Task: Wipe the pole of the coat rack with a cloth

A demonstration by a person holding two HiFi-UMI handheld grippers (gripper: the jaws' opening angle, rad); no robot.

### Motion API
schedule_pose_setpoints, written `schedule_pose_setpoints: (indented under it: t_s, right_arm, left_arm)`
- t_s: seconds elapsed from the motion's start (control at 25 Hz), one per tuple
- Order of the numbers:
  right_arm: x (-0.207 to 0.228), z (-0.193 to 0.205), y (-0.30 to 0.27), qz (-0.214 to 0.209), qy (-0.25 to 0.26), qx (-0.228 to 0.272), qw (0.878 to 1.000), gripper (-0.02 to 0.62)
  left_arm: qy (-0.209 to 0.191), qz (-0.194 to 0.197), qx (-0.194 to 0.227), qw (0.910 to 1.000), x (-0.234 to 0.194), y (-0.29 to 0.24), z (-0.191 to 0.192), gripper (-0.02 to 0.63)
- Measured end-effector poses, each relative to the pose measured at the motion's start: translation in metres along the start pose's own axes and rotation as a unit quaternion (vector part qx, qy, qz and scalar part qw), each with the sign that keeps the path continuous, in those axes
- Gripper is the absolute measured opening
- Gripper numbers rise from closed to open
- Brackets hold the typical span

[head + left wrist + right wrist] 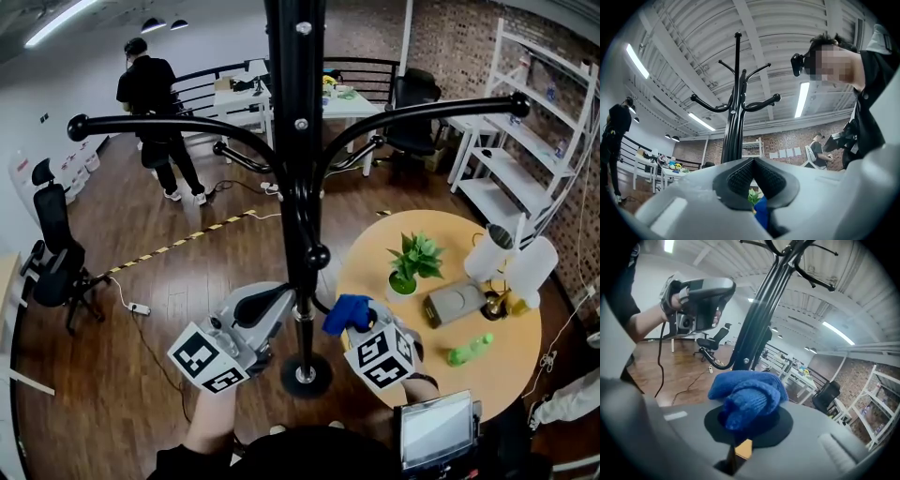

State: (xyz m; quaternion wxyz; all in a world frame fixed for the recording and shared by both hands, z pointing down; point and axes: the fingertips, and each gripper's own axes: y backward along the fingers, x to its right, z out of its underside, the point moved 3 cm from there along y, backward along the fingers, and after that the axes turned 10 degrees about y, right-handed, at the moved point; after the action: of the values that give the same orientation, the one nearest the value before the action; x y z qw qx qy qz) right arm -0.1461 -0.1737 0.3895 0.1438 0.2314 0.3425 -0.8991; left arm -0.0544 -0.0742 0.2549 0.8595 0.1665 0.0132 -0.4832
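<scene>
Right of the blue cloth (349,312), a white pot (401,287) holds a plant (417,254).

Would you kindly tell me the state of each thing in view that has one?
left gripper: shut, empty.
right gripper: shut on the blue cloth.
coat rack: upright, hooks bare.
blue cloth: bunched, beside the pole.
green bottle: lying on the round table.
potted plant: upright.

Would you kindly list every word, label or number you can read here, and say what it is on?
None can be read.
Left marker cube and right marker cube: black-and-white squares only, no letters.
Sheets on the brick wall: too small to read.
</scene>
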Motion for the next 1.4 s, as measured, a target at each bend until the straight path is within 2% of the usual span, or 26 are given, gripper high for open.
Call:
schedule_pose_setpoints:
  t_s: [0.2, 0.36, 0.44, 0.52, 0.64, 0.72, 0.8, 0.92, 1.08, 1.12, 1.24, 1.28, 1.4]
  right_arm:
    - [-0.011, -0.02, -0.032, -0.026, 0.043, 0.031, 0.998, 0.02]
    - [-0.002, -0.042, -0.028, -0.032, -0.034, 0.107, 0.993, 0.02]
    - [0.015, -0.062, -0.01, -0.016, -0.086, 0.165, 0.982, 0.02]
    - [0.039, -0.093, 0.018, 0.015, -0.121, 0.239, 0.963, 0.02]
    - [0.083, -0.148, 0.066, 0.069, -0.145, 0.354, 0.922, 0.021]
    - [0.112, -0.179, 0.095, 0.104, -0.157, 0.411, 0.892, 0.021]
    - [0.138, -0.205, 0.121, 0.133, -0.165, 0.449, 0.868, 0.02]
    - [0.168, -0.229, 0.161, 0.172, -0.169, 0.481, 0.843, 0.02]
    - [0.191, -0.222, 0.213, 0.213, -0.182, 0.504, 0.817, 0.02]
    - [0.195, -0.217, 0.229, 0.23, -0.182, 0.514, 0.807, 0.02]
    - [0.206, -0.202, 0.282, 0.283, -0.184, 0.55, 0.764, 0.02]
    - [0.209, -0.199, 0.292, 0.293, -0.185, 0.551, 0.759, 0.02]
    - [0.21, -0.195, 0.294, 0.306, -0.186, 0.546, 0.757, 0.02]
  left_arm:
    - [-0.008, -0.014, 0.004, 0.9999, 0.001, 0.01, -0.004, -0.008]
    - [-0.019, -0.033, 0.012, 0.9992, 0.002, 0.025, -0.011, -0.008]
    - [-0.025, -0.043, 0.016, 0.9986, 0.001, 0.032, -0.014, -0.008]
    - [-0.029, -0.05, 0.02, 0.9981, -0.001, 0.037, -0.018, -0.008]
    - [-0.037, -0.051, 0.026, 0.9977, 0.0, 0.042, -0.025, -0.008]
    - [-0.041, -0.048, 0.029, 0.9976, 0.002, 0.044, -0.03, -0.008]
    - [-0.045, -0.046, 0.032, 0.9974, 0.005, 0.047, -0.033, -0.008]
    - [-0.051, -0.045, 0.036, 0.997, 0.008, 0.049, -0.037, -0.008]
    - [-0.054, -0.04, 0.04, 0.997, 0.006, 0.048, -0.04, -0.008]
    - [-0.054, -0.036, 0.041, 0.9971, 0.005, 0.047, -0.041, -0.008]
    - [-0.052, -0.025, 0.04, 0.9975, 0.005, 0.041, -0.041, -0.008]
    - [-0.051, -0.021, 0.04, 0.9977, 0.005, 0.038, -0.04, -0.008]
    - [-0.047, -0.011, 0.037, 0.9981, 0.01, 0.033, -0.038, -0.008]
